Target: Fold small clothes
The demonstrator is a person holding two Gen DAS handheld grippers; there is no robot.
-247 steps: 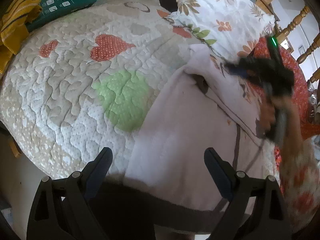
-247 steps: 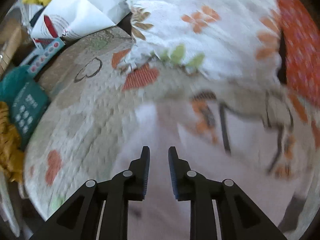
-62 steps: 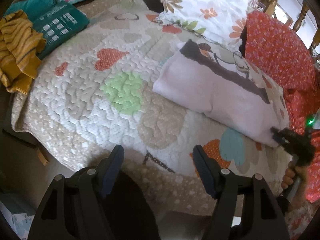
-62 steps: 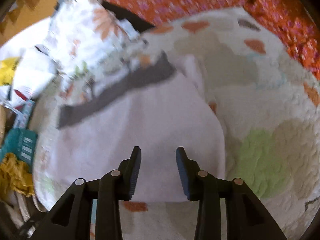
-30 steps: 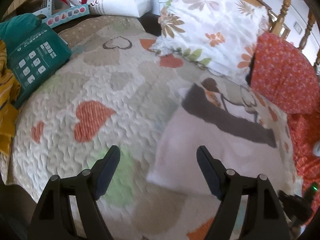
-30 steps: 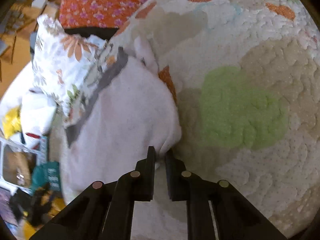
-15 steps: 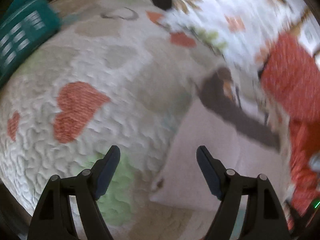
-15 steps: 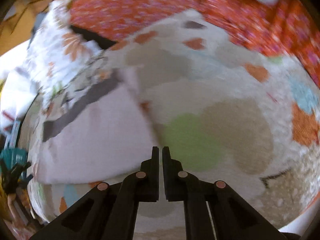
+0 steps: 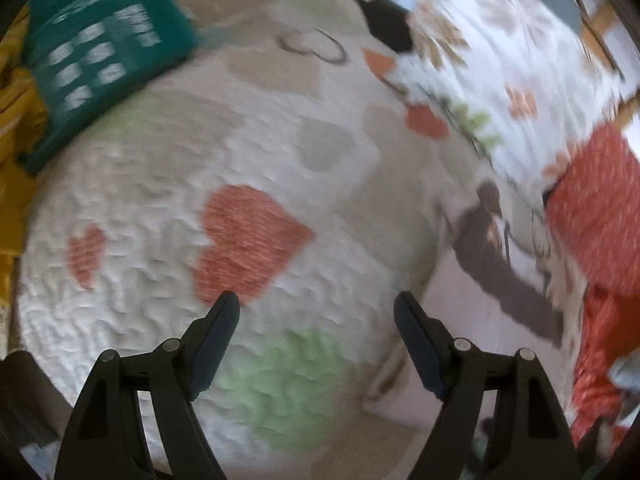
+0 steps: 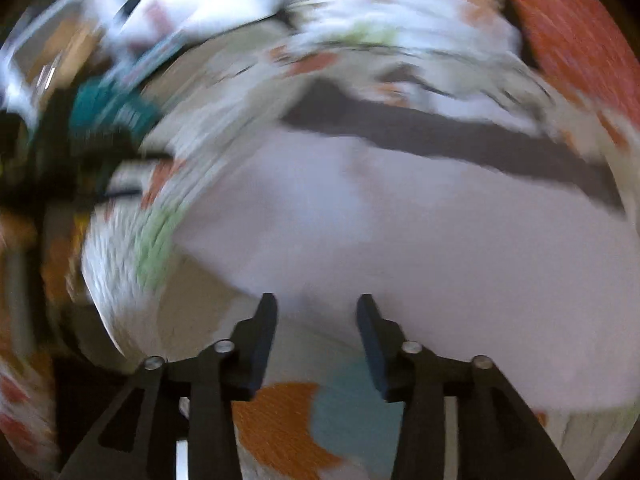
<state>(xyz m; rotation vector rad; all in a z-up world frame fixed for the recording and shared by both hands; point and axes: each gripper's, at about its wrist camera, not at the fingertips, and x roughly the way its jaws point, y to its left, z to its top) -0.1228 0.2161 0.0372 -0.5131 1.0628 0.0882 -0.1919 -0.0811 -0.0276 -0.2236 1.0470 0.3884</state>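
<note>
A folded pale pink garment (image 10: 400,216) with a dark grey band (image 10: 460,140) lies on the quilted bed cover. It fills the middle of the blurred right wrist view. It also shows at the right of the left wrist view (image 9: 480,312). My right gripper (image 10: 316,320) is open and empty, its fingertips at the garment's near edge. My left gripper (image 9: 316,328) is wide open and empty above the quilt (image 9: 240,184), left of the garment.
A teal package (image 9: 100,60) and yellow cloth (image 9: 12,128) lie at the far left. A floral pillow (image 9: 500,60) and an orange-red pillow (image 9: 596,208) sit at the back right. The bed's near edge runs under the left gripper.
My right gripper has opened and swung round over the garment's near edge. My left gripper has shifted a little left over the quilt, still wide open.
</note>
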